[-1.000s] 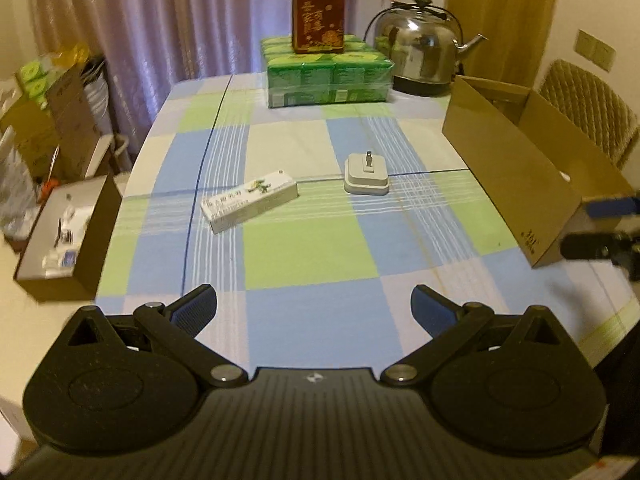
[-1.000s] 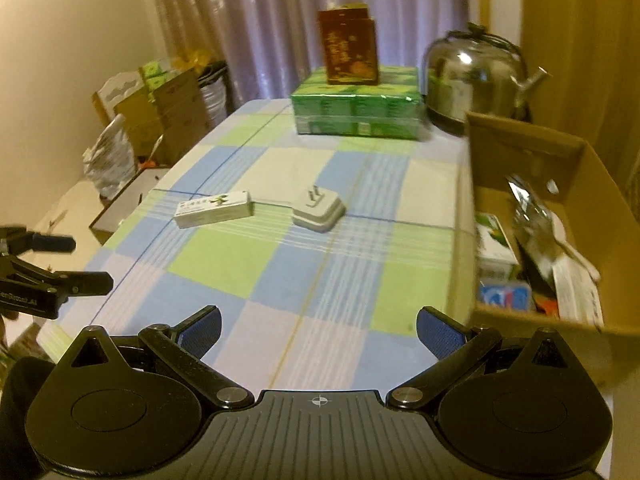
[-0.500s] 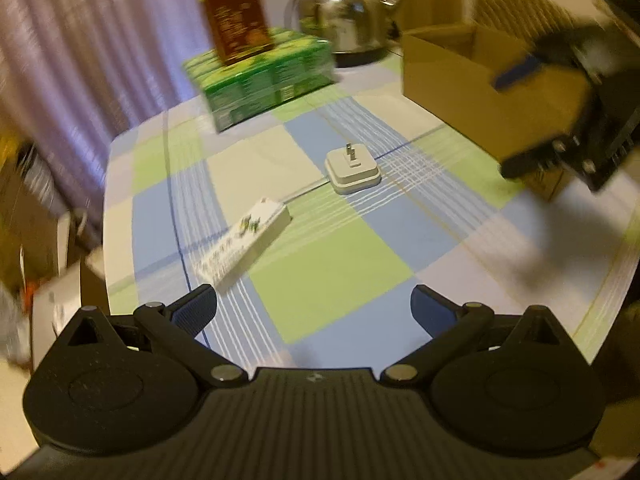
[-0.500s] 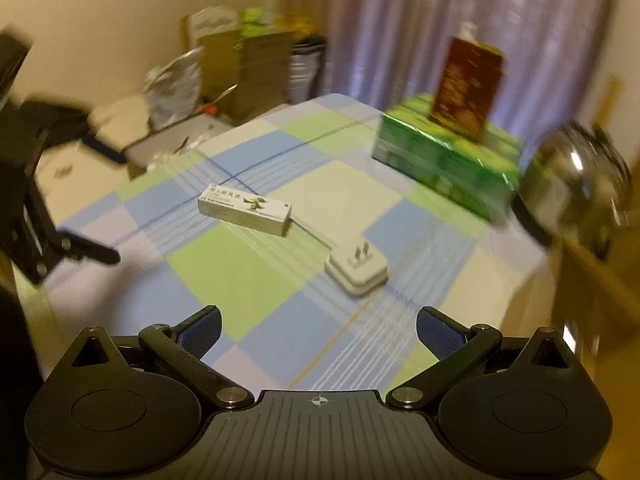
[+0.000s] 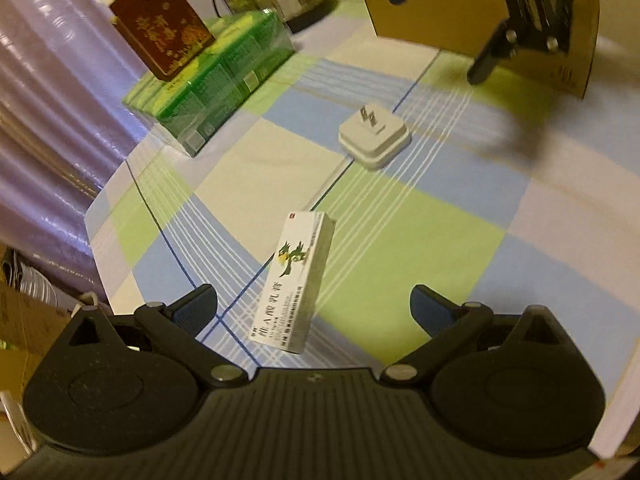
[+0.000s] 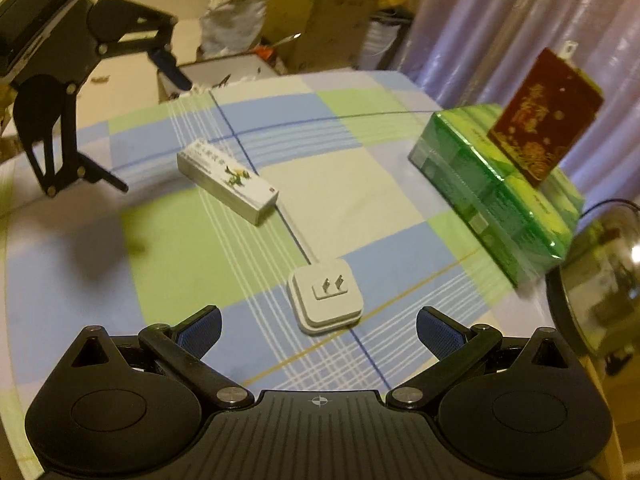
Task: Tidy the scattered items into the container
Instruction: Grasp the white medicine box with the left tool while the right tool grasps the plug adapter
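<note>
My left gripper [image 5: 314, 306] fingers wide over white box [image 5: 294, 284] with bird print; right gripper [image 6: 318, 326] fingers wide near white plug [image 6: 325, 295]. Cardboard box [image 5: 472, 12] only in left view.

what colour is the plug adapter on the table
White, with two metal prongs pointing up. The plug adapter shows best in the right wrist view.

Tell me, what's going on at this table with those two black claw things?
A person is holding two handheld grippers over a checked tablecloth to tidy loose items into a cardboard box. The left gripper is open and lined up on a slim white carton. The right gripper is open just short of a white plug adapter. Neither item is gripped yet; both lie on the cloth, outside the box.
</note>
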The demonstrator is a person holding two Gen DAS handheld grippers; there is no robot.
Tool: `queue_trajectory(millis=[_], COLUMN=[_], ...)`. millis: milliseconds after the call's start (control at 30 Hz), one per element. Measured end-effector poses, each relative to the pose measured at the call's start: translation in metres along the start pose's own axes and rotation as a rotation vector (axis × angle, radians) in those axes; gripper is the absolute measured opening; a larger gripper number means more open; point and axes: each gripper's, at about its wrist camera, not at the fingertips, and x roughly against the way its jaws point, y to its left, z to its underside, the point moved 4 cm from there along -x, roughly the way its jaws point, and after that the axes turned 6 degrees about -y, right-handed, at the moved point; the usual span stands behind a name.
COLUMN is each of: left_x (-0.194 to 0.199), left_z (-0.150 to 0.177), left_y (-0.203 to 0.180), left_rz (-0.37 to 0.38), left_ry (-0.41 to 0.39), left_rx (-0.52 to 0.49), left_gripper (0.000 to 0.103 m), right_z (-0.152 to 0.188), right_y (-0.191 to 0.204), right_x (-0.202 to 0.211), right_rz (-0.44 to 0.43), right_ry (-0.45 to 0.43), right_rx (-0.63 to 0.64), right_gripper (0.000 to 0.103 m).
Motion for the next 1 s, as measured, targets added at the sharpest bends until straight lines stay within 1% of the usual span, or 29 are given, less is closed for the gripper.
queue_trajectory(millis=[100, 267, 467, 767, 833, 900, 1000], left_x=[-0.015, -0.032, -0.051, -0.072, -0.078, -0.083, -0.089], left_z=[0.005, 0.008, 0.008, -0.004, -0.006, -0.007, -0.009], left_y=[0.004, 0.009, 0.018, 0.024, 0.026, 0.028, 0.033], left_rz=[0.019, 0.049, 0.086, 0.159, 0.170, 0.188, 0.216], left_ry=[0.023, 0.044, 0.055, 0.034, 0.037, 0.042, 0.043], left_rx=[-0.035, -0.085, -0.113, -0.117, -0.110, -0.093, -0.063], left_gripper=[0.101, 0.101, 0.100, 0.098, 0.096, 0.090, 0.088], right_z=[0.001, 0.005, 0.007, 0.003, 0.002, 0.001, 0.000], right_y=[-0.007, -0.013, -0.015, -0.026, -0.028, -0.028, -0.027], right_x=[-0.013, -0.034, -0.051, -0.072, -0.078, -0.084, -0.094], right_rz=[-0.030, -0.056, -0.096, -0.161, -0.167, -0.178, -0.189], right_ry=[0.033, 0.073, 0.092, 0.098, 0.104, 0.108, 0.123], right_rx=[0.004, 0.055, 0.120, 0.122, 0.123, 0.127, 0.142], right_gripper=[0.101, 0.101, 0.101, 0.101, 0.101, 0.100, 0.098])
